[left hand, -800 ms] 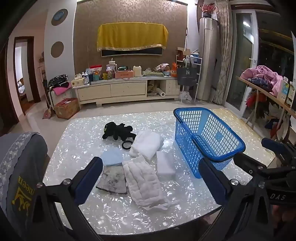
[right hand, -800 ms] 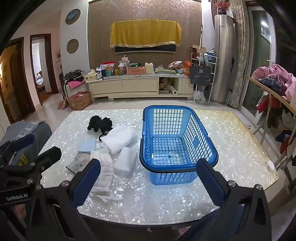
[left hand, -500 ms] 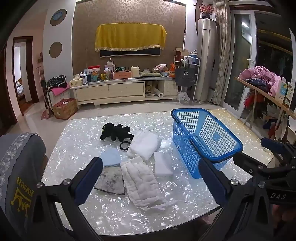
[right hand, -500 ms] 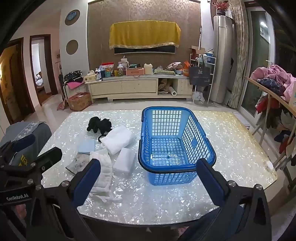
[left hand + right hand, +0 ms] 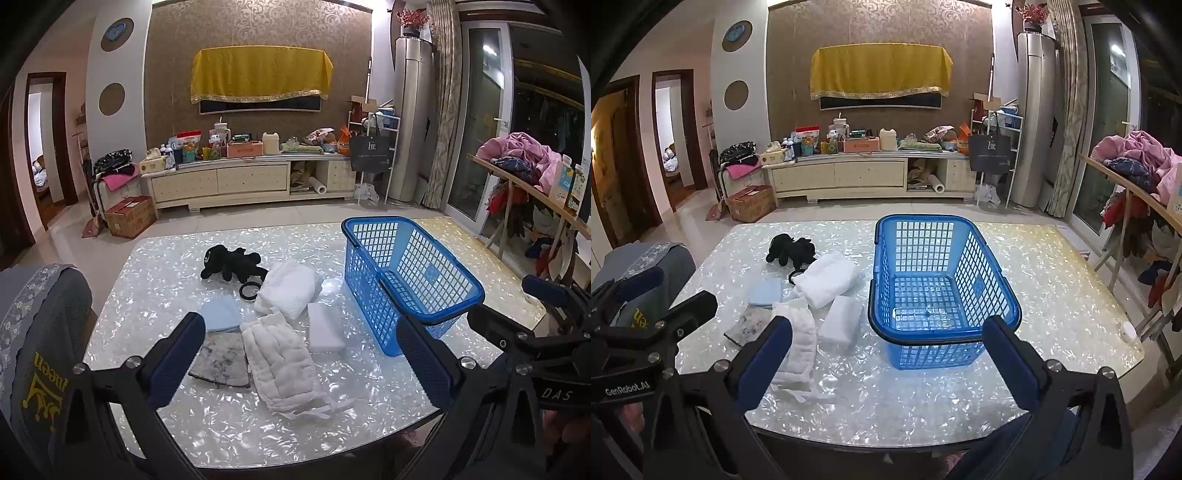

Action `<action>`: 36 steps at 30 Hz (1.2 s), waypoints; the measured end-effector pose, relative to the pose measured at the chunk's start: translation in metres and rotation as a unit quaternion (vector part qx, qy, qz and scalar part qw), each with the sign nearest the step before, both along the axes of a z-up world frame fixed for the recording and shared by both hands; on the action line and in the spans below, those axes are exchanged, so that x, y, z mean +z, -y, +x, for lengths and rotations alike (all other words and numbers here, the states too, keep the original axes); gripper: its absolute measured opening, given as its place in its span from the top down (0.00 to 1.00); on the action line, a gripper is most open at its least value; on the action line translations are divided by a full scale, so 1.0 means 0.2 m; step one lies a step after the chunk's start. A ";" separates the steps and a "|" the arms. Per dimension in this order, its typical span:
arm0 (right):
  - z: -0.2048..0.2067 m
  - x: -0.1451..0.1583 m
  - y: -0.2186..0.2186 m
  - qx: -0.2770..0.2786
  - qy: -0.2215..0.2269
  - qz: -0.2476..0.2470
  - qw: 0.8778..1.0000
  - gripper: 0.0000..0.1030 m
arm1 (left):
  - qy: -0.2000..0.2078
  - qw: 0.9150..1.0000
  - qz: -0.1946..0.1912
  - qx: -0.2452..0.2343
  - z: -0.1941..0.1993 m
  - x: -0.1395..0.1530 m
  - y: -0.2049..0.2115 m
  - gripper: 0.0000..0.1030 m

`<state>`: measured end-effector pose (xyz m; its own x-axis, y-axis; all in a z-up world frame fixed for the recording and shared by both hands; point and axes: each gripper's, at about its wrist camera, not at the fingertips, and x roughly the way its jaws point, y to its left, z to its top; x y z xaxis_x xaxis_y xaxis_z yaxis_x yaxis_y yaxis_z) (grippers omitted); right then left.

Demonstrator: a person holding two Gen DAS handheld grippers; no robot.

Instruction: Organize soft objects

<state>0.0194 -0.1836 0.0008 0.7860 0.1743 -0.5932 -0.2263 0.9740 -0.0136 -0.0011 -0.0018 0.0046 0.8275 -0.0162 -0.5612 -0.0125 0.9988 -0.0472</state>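
Left wrist view: left gripper (image 5: pixel 301 354) spread wide, nothing between its fingers, hovering off the near edge of the table (image 5: pixel 166 266). Soft items lie in a cluster left of the blue basket (image 5: pixel 410 280): black plush toy (image 5: pixel 232 262) farthest, folded white towel (image 5: pixel 288 288), light blue cloth (image 5: pixel 221 314), grey rag (image 5: pixel 223 360), quilted white cloth (image 5: pixel 284 365) nearest, white sponge block (image 5: pixel 325 328) just beside the basket. A black ring (image 5: pixel 249 290) sits between plush and towel.

Right wrist view: right gripper (image 5: pixel 886 354) also fully released and empty, lined up on the basket (image 5: pixel 942 288), which is empty.

Judgement: nothing sorted yet. Best start is the nearest piece: come down over the quilted cloth (image 5: pixel 798 332), pinch at a bunched fold rather than a flat edge, lift clear of the rim before dropping in. Watch its loose ties snagging.
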 end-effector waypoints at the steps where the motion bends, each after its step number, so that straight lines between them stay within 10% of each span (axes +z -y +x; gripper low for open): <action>1: 0.00 0.00 0.00 0.000 0.000 0.001 1.000 0.00 | 0.000 1.000 0.000 0.000 0.00 0.00 0.00 0.00; 36: -0.02 0.00 0.01 0.001 -0.002 0.005 1.000 0.00 | 0.001 1.000 0.002 -0.002 -0.02 0.01 0.02 0.00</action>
<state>0.0161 -0.1853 0.0017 0.7828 0.1824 -0.5950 -0.2290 0.9734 -0.0028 -0.0054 -0.0055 0.0075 0.8286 -0.0172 -0.5595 -0.0082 0.9991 -0.0428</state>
